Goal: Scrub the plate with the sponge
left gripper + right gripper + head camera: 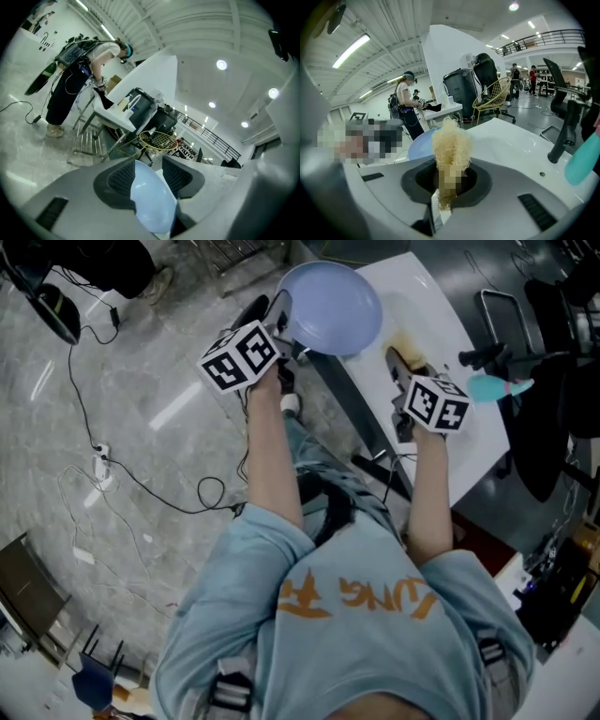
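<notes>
A light-blue plate [333, 307] lies over the near-left corner of the white table [441, 324]. My left gripper [286, 329] reaches its rim from the left. In the left gripper view the plate [152, 201] sits slanted between the wide-apart jaws of this gripper [147, 176], touching the left pad with a gap before the right pad; the gripper is open. My right gripper [405, 371] is shut on a pale, fibrous sponge [412, 351], to the right of the plate. The sponge [451, 145] sticks up from the jaws [451, 180], with the plate [419, 143] behind it.
A teal object [492, 387] and a black stand [487, 354] are at the table's right side. Cables [103, 465] trail over the grey floor on the left. A yellow wire chair [494, 96] and a person at another table [79, 79] are in the background.
</notes>
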Action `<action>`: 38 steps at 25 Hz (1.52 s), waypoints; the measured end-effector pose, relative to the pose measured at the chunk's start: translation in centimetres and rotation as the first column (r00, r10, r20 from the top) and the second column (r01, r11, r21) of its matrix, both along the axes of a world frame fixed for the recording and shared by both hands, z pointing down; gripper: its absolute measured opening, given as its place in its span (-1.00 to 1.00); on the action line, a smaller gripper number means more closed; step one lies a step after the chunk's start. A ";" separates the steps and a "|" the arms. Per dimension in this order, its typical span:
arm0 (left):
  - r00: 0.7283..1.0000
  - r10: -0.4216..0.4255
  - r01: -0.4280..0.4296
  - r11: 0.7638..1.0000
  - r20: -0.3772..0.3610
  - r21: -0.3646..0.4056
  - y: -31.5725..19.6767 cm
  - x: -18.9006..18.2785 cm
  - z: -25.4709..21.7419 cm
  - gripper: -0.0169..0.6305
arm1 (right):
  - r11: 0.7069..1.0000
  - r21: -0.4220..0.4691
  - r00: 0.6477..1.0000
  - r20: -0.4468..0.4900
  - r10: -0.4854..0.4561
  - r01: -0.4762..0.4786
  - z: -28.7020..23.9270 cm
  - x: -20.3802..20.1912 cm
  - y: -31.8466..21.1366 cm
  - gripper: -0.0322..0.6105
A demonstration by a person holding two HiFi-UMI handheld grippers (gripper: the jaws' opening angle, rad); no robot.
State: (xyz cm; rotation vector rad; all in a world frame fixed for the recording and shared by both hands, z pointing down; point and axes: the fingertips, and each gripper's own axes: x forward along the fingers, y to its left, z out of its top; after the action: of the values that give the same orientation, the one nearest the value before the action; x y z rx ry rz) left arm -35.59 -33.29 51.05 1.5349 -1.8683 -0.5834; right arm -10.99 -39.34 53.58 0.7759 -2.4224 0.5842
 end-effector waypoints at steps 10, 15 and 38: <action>0.970 0.173 -0.210 0.950 0.168 0.232 -0.5 10.5 -11.1 -0.94 | 0.973 0.152 0.982 0.102 0.159 -0.174 -7.8 9.3 1.3 -0.79; 0.895 0.342 -0.422 0.857 0.287 0.296 -1.2 20.1 -15.9 -0.94 | 0.904 0.231 0.923 0.227 0.310 -0.360 -12.0 17.1 1.7 -0.79; 0.638 0.518 -0.701 0.698 0.570 0.151 2.6 48.2 -20.6 -0.94 | 0.569 0.505 0.741 0.249 0.624 -0.649 -21.3 38.8 12.6 -0.81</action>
State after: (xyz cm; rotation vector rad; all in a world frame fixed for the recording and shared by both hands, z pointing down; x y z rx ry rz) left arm 12.58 -30.66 30.48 2.6279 -1.4086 -0.2082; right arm 27.82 -26.70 32.28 1.9727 -2.3085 0.0872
